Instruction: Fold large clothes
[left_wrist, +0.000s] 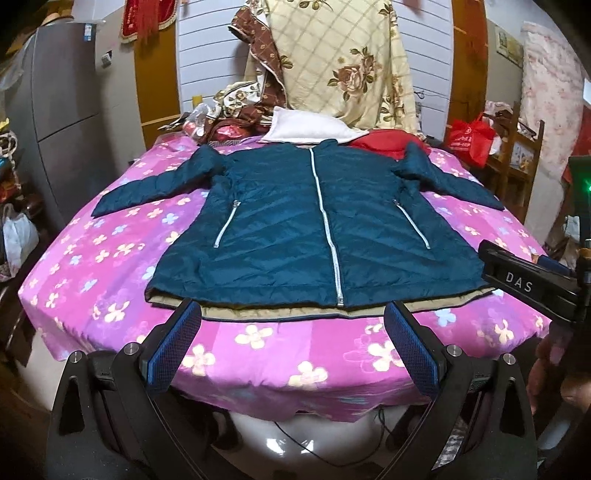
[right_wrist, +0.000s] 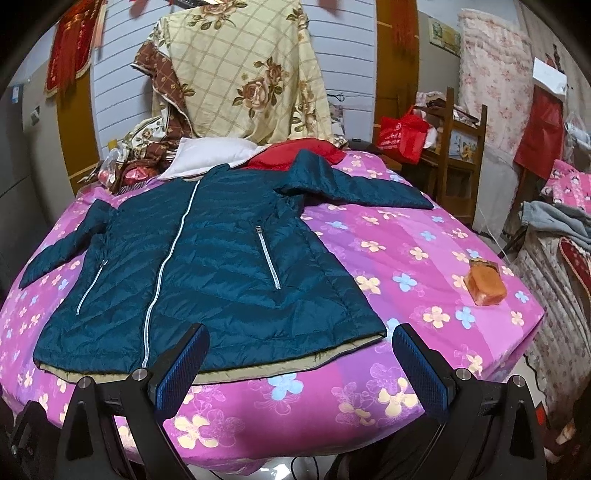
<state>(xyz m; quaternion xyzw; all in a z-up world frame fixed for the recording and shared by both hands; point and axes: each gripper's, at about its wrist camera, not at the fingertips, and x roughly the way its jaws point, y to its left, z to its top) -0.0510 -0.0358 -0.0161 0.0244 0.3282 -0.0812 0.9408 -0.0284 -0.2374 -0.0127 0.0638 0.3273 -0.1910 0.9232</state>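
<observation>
Teal jacket (right_wrist: 207, 258) flat on pink bedspread (right_wrist: 406, 266); right gripper (right_wrist: 299, 365) fingers apart.

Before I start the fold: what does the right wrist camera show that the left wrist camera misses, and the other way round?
Only the right wrist view shows the orange block lying on the pink cover right of the jacket, plus the grey clothes piled at the far right. Only the left wrist view shows the grey fridge and the right gripper from the side. Both show the teal jacket spread flat, zipped, sleeves out, the white pillow behind its collar, and open jaws near the hem.
</observation>
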